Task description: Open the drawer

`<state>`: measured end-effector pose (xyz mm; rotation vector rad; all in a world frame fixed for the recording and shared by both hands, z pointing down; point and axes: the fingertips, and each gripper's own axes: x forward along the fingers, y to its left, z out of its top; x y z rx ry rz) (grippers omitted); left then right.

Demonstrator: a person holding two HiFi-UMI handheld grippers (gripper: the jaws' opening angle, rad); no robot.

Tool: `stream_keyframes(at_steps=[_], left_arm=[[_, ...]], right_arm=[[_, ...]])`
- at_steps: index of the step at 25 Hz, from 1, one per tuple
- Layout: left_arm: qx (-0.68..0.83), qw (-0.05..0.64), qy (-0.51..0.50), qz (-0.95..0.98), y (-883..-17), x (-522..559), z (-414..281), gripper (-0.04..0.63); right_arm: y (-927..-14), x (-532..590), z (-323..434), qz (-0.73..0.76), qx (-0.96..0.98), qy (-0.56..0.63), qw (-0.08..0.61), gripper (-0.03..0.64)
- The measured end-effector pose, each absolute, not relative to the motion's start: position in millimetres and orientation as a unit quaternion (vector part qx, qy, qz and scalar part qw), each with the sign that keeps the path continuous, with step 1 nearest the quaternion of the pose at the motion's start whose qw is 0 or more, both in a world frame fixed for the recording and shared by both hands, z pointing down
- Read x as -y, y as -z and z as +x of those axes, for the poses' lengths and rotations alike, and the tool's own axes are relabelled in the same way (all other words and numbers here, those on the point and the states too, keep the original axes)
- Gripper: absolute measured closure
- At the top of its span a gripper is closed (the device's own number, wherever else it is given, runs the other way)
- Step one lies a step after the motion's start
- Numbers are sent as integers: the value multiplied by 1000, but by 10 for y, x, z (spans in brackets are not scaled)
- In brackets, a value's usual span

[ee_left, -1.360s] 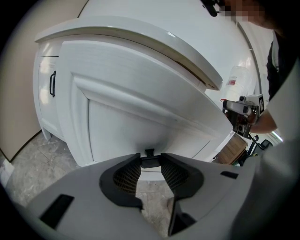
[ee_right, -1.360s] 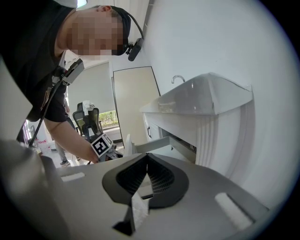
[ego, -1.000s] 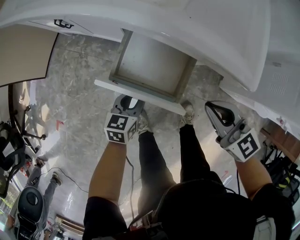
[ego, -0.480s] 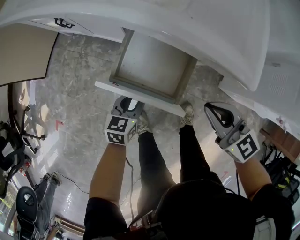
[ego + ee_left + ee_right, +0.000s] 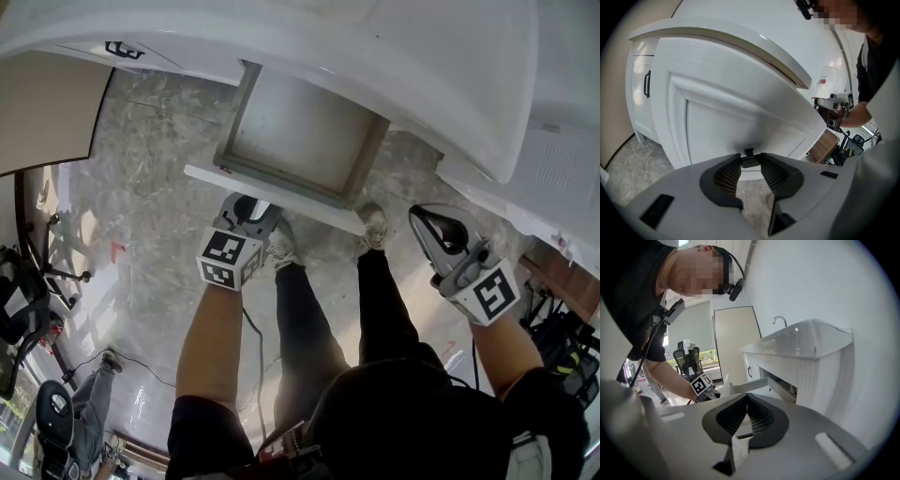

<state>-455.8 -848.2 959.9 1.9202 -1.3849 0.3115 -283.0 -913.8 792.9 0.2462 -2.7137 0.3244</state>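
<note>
— Fingers (image 5: 727, 176) of the left gripper (image 5: 750, 162), what did they hold?
— They were closed on the small black handle (image 5: 749, 158) of the drawer (image 5: 302, 136). It stood pulled out from the white cabinet (image 5: 375, 56). The left forearm (image 5: 214, 328) reached straight toward its front.
— And the right gripper (image 5: 747, 405)?
— Its jaws were together and empty, held aside, apart from the drawer.

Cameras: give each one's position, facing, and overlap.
Head view: on the head, steeply down at the open drawer; both arms, legs, left gripper, right gripper.
Left gripper view: on it, facing the handle its jaws grip.
Right gripper view: on it, facing the sink cabinet past closed jaws; left arm.
Shared: head and right gripper views show drawer and left gripper.
</note>
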Motion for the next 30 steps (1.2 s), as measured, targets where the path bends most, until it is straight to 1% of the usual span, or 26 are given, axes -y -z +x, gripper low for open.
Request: stream_keyframes(at_steps=[8, 14, 19, 25, 30], left_arm=[[552, 367, -93, 742, -9572, 8473, -4580, 460], [550, 369, -103, 742, -9575, 8485, -4570, 460], [555, 387, -114, 727, -9592, 8486, -4541, 459], [573, 388, -136, 709, -9460, 8258, -4568, 459], [579, 384, -145, 704, -9108, 8116, -4562, 459]], right_arm=[[-7926, 9180, -2849, 88, 970, -116, 195, 621], [-7917, 9195, -2840, 87, 970, -118, 193, 621], [-7881, 9098, -2883, 81, 970, -124, 192, 621], [-7555, 9061, -2920, 84, 970, -134, 185, 621], [-7148, 9242, -2879, 102, 971, -130, 171, 621]])
